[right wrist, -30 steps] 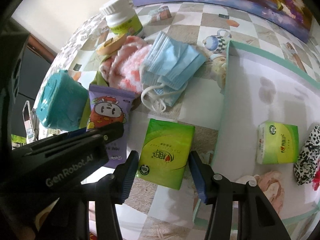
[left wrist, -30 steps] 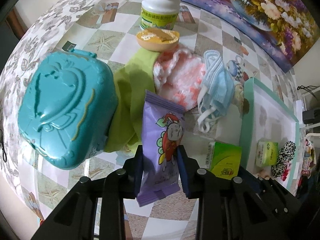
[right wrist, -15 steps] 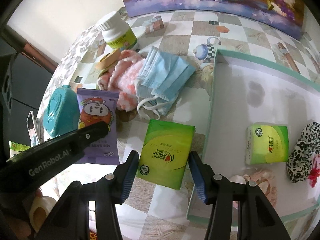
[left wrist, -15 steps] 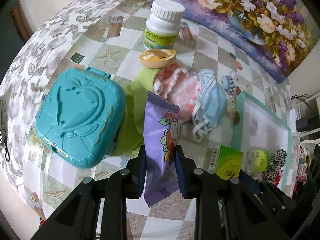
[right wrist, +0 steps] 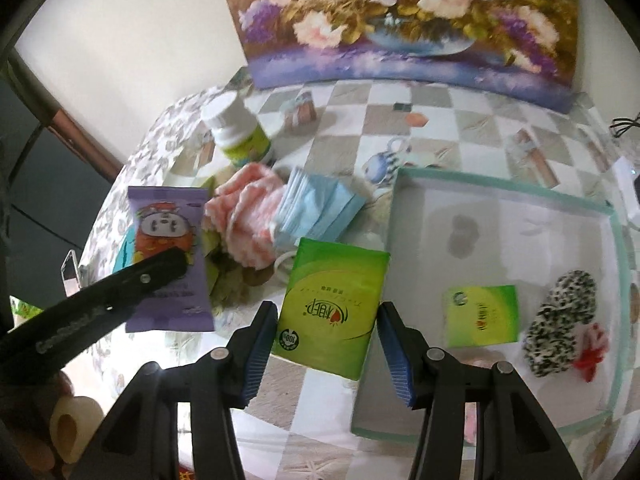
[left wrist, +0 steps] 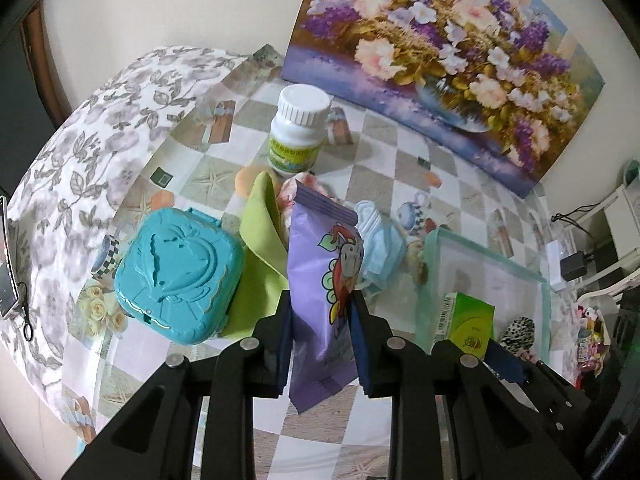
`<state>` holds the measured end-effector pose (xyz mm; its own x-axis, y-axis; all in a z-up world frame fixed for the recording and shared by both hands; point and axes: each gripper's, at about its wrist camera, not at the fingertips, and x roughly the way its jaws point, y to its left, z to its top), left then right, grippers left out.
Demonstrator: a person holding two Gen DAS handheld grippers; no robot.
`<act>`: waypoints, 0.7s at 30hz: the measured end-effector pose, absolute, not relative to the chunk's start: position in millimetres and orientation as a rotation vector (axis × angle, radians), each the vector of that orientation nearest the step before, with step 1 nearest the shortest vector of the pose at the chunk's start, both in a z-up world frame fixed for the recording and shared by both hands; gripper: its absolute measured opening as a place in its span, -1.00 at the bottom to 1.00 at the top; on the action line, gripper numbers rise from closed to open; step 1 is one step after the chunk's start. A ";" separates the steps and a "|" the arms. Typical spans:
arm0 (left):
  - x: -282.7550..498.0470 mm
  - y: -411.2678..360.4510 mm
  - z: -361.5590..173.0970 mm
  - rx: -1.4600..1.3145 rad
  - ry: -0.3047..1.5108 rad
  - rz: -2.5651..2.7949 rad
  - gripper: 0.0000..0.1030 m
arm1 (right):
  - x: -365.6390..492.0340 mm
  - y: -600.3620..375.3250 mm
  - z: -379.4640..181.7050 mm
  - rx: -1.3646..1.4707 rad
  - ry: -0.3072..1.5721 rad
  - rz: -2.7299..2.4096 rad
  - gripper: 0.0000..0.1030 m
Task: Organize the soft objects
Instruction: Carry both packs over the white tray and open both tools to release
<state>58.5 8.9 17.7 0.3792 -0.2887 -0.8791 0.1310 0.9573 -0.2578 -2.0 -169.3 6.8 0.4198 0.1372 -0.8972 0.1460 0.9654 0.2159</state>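
My left gripper point(left wrist: 320, 320) is shut on a purple snack pack point(left wrist: 320, 280) and holds it lifted above the table; the pack also shows in the right wrist view point(right wrist: 168, 264). My right gripper point(right wrist: 326, 340) is shut on a green tissue pack point(right wrist: 332, 304) and holds it in the air by the left edge of the white tray point(right wrist: 500, 196). The tray holds another green tissue pack point(right wrist: 482, 314) and a leopard-print scrunchie point(right wrist: 560, 320). On the table lie a pink knitted cloth point(right wrist: 248, 208), blue face masks point(right wrist: 316, 208) and a green cloth point(left wrist: 260, 256).
A teal plastic case point(left wrist: 180, 272) lies left of the green cloth. A white pill bottle point(left wrist: 298, 132) stands at the back. A flower painting point(left wrist: 440, 60) leans against the wall. A phone point(left wrist: 8, 272) lies at the table's far left edge.
Both grippers have risen and pulled back from the table, each lifting its pack. The green tissue pack has come up off the table beside the tray.
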 end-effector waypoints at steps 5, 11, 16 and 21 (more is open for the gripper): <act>56.2 6.0 24.4 -0.197 1.123 -0.299 -0.47 | -4.6 -185.1 7.7 0.314 1.135 -0.047 0.06; 53.6 9.9 36.1 -0.217 1.083 -0.314 -0.47 | -6.2 -196.9 9.3 0.339 1.128 -0.072 0.06; 54.8 11.9 33.7 -0.231 1.090 -0.314 -0.47 | -6.6 -197.9 10.7 0.337 1.125 -0.076 0.06; 54.4 6.0 30.2 -0.218 1.105 -0.324 -0.47 | -5.9 -195.7 9.7 0.325 1.131 -0.080 0.06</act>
